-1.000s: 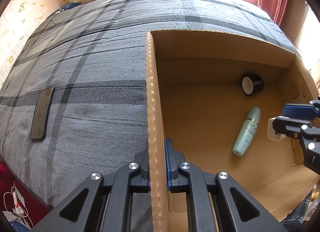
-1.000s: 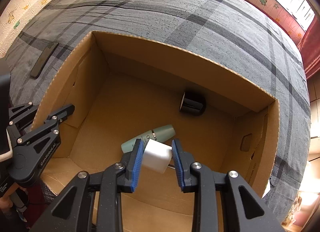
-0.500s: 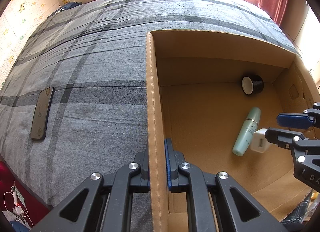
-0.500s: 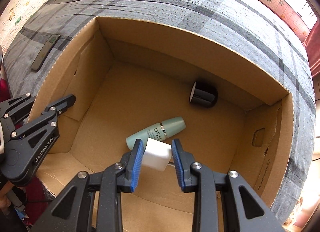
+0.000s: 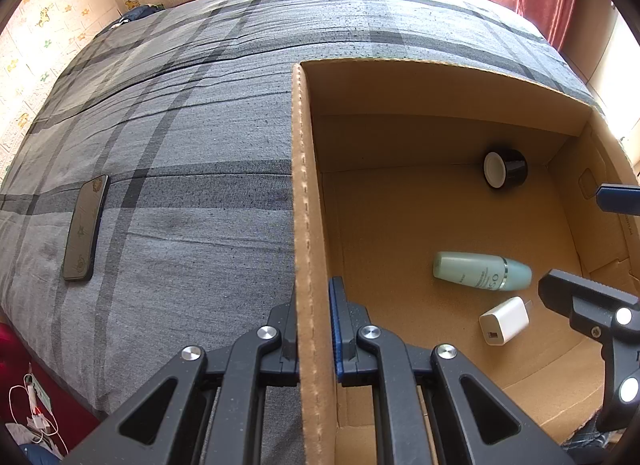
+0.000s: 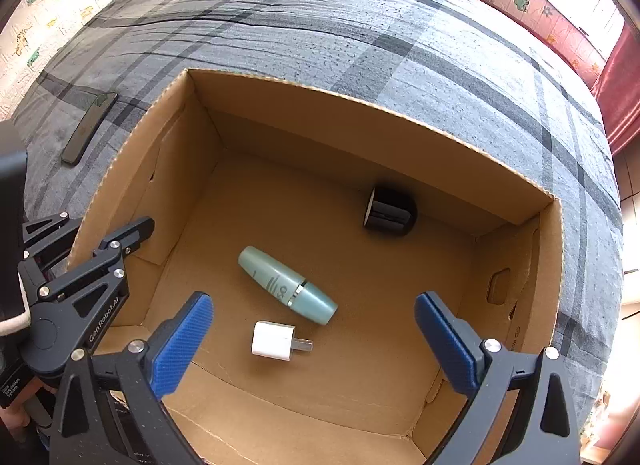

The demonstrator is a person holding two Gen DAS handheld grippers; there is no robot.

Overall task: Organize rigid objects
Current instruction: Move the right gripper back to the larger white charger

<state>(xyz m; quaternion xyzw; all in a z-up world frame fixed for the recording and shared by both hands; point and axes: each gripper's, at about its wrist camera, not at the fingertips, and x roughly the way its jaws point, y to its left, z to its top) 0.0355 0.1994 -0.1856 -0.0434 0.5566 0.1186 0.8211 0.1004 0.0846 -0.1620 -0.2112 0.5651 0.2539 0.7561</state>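
Right wrist: right gripper (image 6: 316,329) just opened wide, empty

Open box (image 6: 520,201) floor around 3 items

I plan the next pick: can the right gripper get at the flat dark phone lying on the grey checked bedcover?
Probably not directly: the flat dark phone lies outside the cardboard box's left wall, beyond the left gripper clamped on it; the open right gripper hangs inside.

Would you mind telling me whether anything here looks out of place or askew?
Only the dark phone stands out: it lies alone on the bedspread, outside the cardboard box. Inside, the green bottle, black jar and white charger lie loose on their sides. Nothing looks damaged or spilled.
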